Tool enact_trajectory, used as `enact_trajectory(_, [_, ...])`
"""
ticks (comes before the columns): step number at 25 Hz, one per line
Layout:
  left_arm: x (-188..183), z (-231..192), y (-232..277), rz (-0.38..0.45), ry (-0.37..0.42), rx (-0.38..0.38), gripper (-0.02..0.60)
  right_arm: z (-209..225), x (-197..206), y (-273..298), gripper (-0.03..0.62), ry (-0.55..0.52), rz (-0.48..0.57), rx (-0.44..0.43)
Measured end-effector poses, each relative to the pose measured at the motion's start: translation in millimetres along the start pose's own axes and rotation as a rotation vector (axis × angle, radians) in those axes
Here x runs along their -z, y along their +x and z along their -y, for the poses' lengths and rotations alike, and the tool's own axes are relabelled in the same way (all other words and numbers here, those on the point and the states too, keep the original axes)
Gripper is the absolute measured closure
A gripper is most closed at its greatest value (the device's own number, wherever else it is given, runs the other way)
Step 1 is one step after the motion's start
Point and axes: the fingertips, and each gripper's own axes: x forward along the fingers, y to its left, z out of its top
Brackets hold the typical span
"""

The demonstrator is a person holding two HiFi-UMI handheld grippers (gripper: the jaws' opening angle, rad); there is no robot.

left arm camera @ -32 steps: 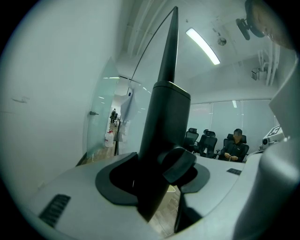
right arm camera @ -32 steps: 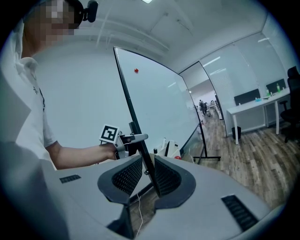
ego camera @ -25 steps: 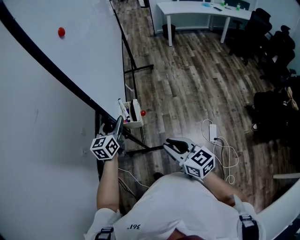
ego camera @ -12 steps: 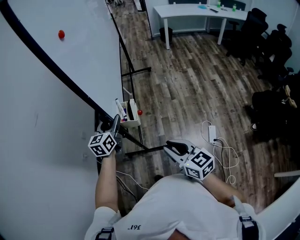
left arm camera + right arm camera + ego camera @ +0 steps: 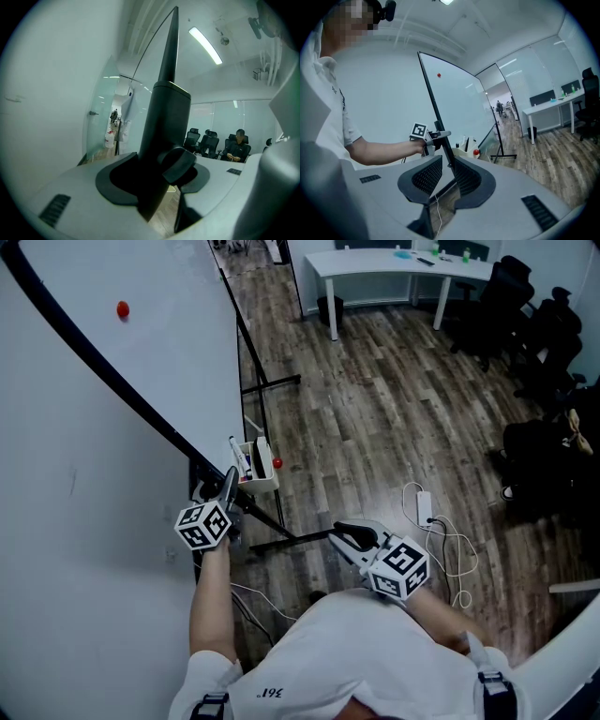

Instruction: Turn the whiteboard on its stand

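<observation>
two claws | left gripper (image 5: 230, 491) clamped on black edge of whiteboard (image 5: 141, 334), nudged slightly sideways over last second | right gripper (image 5: 343, 532) open, empty, unmoved | whiteboard at left on stand (image 5: 272, 382), turn barely begun

white power strip (image 5: 425, 505) on wood-plank floor (image 5: 375, 409)

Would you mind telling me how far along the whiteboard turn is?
Done: the left gripper is clamped on the black edge of the whiteboard, beside the marker tray. In hand: that grip only; the right gripper hangs open and empty, off the board. Left: apparently the turn itself, as the face with the red magnet looks toward the desk.
</observation>
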Motion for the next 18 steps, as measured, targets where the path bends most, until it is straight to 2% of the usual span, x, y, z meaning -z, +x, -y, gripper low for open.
enact_trajectory(18, [-0.9, 2.2, -3.3, 0.0, 0.002, 0.009, 0.37, 0.4, -2.9, 5.1, 0.513, -0.004, -0.012, -0.012])
